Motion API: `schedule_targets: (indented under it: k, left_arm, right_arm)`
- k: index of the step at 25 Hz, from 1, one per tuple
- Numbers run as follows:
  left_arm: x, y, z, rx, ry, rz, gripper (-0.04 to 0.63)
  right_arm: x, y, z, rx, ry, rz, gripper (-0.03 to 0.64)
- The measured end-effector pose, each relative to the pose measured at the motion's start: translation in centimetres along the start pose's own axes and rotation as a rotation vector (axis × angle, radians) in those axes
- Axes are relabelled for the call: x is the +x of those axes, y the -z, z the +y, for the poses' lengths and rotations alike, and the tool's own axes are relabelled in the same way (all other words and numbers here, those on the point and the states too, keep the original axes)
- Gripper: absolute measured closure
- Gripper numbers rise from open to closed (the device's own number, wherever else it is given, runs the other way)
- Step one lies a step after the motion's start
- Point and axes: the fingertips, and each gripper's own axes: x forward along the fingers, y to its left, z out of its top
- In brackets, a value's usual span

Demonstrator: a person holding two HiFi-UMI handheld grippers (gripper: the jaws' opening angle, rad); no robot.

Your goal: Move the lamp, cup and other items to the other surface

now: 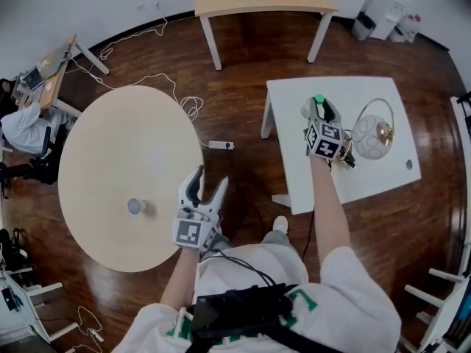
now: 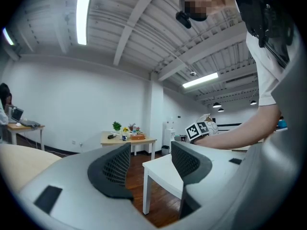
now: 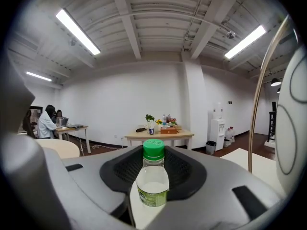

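A small clear bottle with a green cap [image 1: 319, 99] [image 3: 152, 178] stands on the white square table [image 1: 294, 101]. My right gripper [image 1: 320, 109] is shut on the bottle, a pad against each side. Just right of it on the same table stands the lamp [image 1: 374, 132], a white globe in a brass hoop [image 3: 261, 95]. My left gripper [image 1: 208, 184] [image 2: 149, 164] hangs open and empty over the floor between the two tables. A small grey cup [image 1: 135, 207] stands on the round wooden table [image 1: 110, 145] at the left.
A small round item [image 1: 409, 164] lies near the white table's right edge. A power strip [image 1: 219, 145] and cables lie on the floor between the tables. A wooden table [image 1: 221, 2] with several items stands at the back. A person [image 1: 22, 127] sits at far left.
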Motion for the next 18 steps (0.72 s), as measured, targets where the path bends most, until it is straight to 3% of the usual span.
schedule_targets:
  k: [8, 11, 16, 18]
  left_arm:
    - [-3.1, -0.7, 1.8, 0.007, -0.032, -0.051, 0.35]
    - [-4.4, -1.7, 2.5, -0.032, -0.067, -0.061, 0.35]
    - [-8.5, -0.6, 6.1, 0.026, -0.185, -0.097, 0.35]
    - [-10.2, -0.6, 7.3, 0.013, -0.242, -0.104, 0.35]
  right_arm:
    - [-5.9, -2.8, 10.1, 0.007, -0.218, -0.065, 0.46]
    - [-7.8, -2.5, 14.1, 0.015, -0.3, -0.064, 0.46]
    - [-10.5, -1.7, 22.7, 0.01, -0.477, -0.038, 0.46]
    - [-11.2, -0.9, 26.1, 0.004, -0.549, -0.025, 0.46]
